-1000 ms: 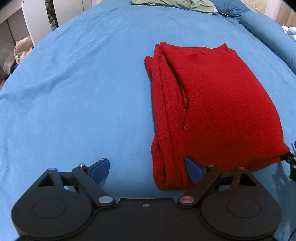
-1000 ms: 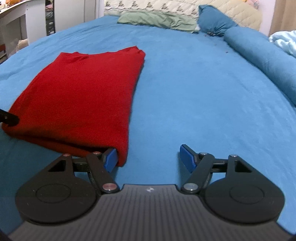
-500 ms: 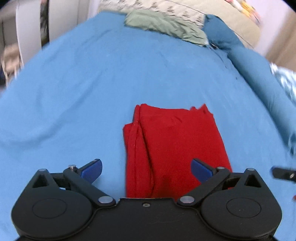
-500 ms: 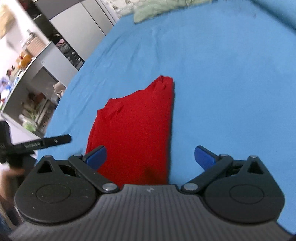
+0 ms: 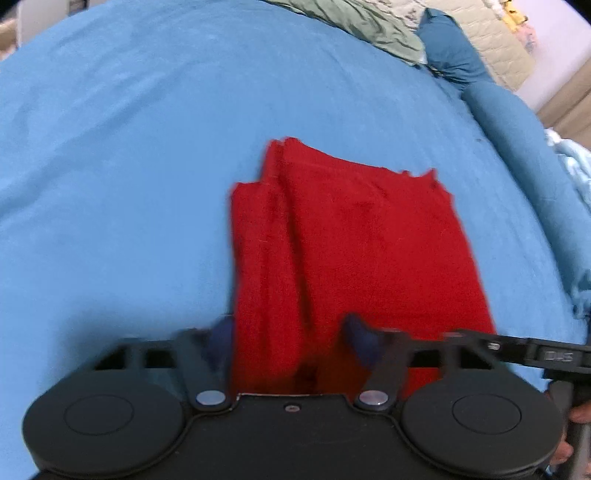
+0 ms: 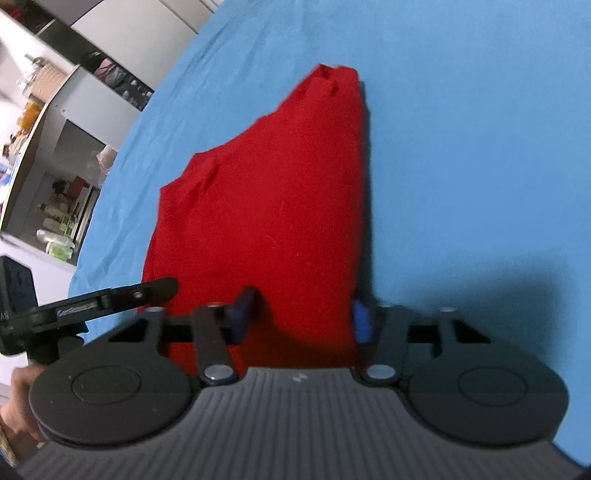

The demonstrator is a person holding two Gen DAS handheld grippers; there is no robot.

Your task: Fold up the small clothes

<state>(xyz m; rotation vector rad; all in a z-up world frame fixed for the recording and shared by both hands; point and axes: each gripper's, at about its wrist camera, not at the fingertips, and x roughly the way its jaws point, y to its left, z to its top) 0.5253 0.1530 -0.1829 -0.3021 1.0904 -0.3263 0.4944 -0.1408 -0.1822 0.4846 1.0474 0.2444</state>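
Note:
A folded red garment (image 5: 354,236) lies flat on the blue bed sheet (image 5: 129,184). It also shows in the right wrist view (image 6: 273,206). My left gripper (image 5: 288,338) hovers over the garment's near left edge, jaws open but narrower than before, with cloth between the blurred blue pads. My right gripper (image 6: 301,315) hovers over the near right edge, jaws open, with the garment's right fold between the pads. Each gripper's finger shows in the other's view.
A green cloth (image 5: 369,26), a blue pillow (image 5: 454,59) and a long blue bolster (image 5: 524,147) lie at the head of the bed. White shelves (image 6: 48,155) with bottles stand to the left of the bed.
Both grippers rose off the bed, then came down toward the garment's near edge. Their jaws have narrowed around the cloth. The garment has not moved.

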